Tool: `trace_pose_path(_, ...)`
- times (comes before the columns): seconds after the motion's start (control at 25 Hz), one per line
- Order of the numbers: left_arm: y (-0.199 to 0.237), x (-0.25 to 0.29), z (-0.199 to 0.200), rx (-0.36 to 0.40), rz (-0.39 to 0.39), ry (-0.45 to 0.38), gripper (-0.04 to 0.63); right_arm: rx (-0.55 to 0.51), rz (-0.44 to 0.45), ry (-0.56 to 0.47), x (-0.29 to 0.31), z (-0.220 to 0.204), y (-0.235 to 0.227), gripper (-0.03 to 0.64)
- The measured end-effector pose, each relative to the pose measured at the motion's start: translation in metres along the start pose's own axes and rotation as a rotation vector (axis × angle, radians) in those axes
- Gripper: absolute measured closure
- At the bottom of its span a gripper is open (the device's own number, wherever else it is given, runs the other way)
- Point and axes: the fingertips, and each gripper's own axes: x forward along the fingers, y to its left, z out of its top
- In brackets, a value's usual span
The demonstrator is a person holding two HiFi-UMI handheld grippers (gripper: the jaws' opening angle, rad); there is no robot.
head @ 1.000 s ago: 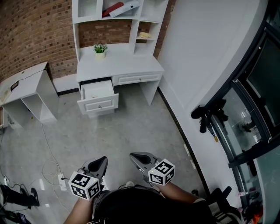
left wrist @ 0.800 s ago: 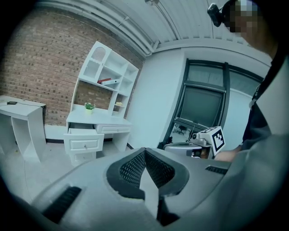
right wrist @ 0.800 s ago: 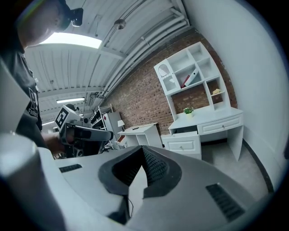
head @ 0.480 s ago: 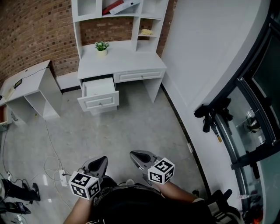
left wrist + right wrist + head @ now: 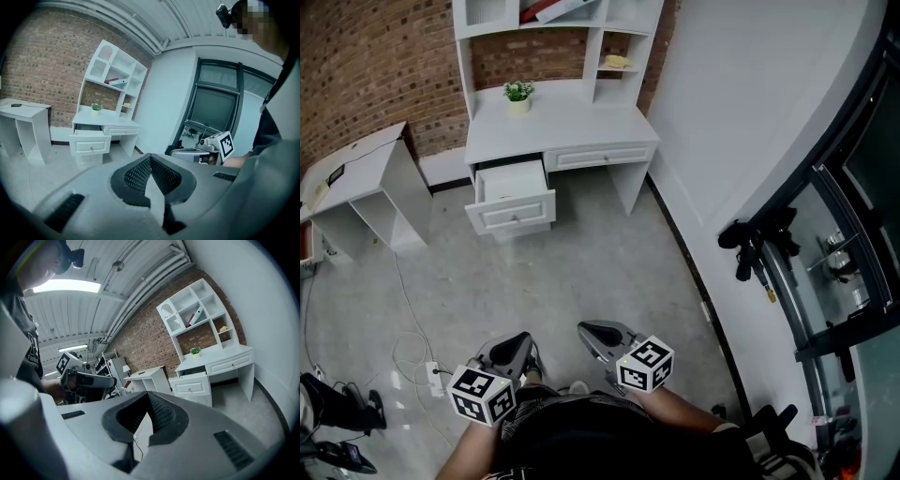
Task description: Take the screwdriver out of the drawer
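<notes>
The white desk [image 5: 558, 127] stands far ahead against the brick wall, and its left drawer [image 5: 512, 197] is pulled open. The drawer's inside looks pale, and no screwdriver shows at this distance. My left gripper [image 5: 521, 339] and right gripper [image 5: 586, 330] are held low, close to the body and well short of the desk. Both are shut with nothing between the jaws. The open drawer [image 5: 89, 140] also appears in the left gripper view, above my shut left gripper [image 5: 150, 157]. The right gripper view shows the drawer [image 5: 190, 383] beyond my shut right gripper [image 5: 149, 397].
A small potted plant [image 5: 517, 95] sits on the desk under a white shelf unit [image 5: 553, 28]. A second white table [image 5: 361, 183] stands at the left. Cables and a power strip [image 5: 431, 380] lie on the grey floor at the left. A white wall and dark window frames [image 5: 806, 234] run along the right.
The head view has shifted slightly, so the desk sits a little differently in the frame. Both grippers stay shut in the same place near the body.
</notes>
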Motion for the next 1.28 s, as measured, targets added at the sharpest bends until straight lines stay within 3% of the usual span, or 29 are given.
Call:
trace_pose_path(0.68,0.048,0.026,0.022,-0.003,-0.027,-0.016,0.578,-0.039,-0.008,0.062,0.046,0.017,-0.019,0.612)
trace_pose_path(1.28,0.133,0.055,0.07,0.022,-0.033,-0.036,0.578,-0.051,-0.02,0.061,0.131,0.053,-0.049,0.612)
